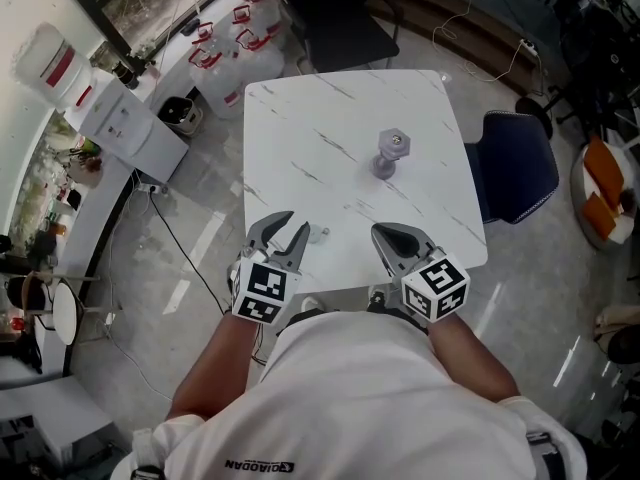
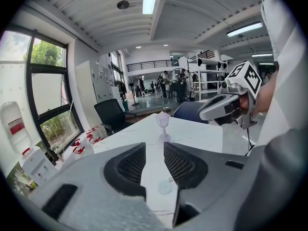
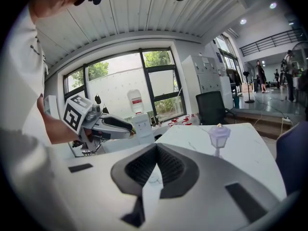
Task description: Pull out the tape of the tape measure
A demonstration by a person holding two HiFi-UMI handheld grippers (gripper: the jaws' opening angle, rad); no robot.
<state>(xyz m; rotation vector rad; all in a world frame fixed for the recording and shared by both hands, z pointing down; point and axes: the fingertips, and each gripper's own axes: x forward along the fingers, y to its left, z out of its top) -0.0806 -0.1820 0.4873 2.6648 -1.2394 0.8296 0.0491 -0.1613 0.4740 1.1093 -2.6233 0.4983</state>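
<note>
One small round tape measure (image 1: 318, 234) on table (image 1: 340, 128) just ahead of released L gripper (image 1: 298, 221); R gripper (image 1: 379, 232) clenched, empty.

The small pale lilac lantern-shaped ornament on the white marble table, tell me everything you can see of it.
The small pale lilac lantern-shaped ornament looks like translucent plastic: a capped head with a tiny knob, a slim stem and a flared base. It stands upright on the white marble-patterned table, a little right of its middle in the head view. Only the table touches it.

Shirt (image 1: 372, 400): "QIAODAN" print (upside down to camera).
</note>
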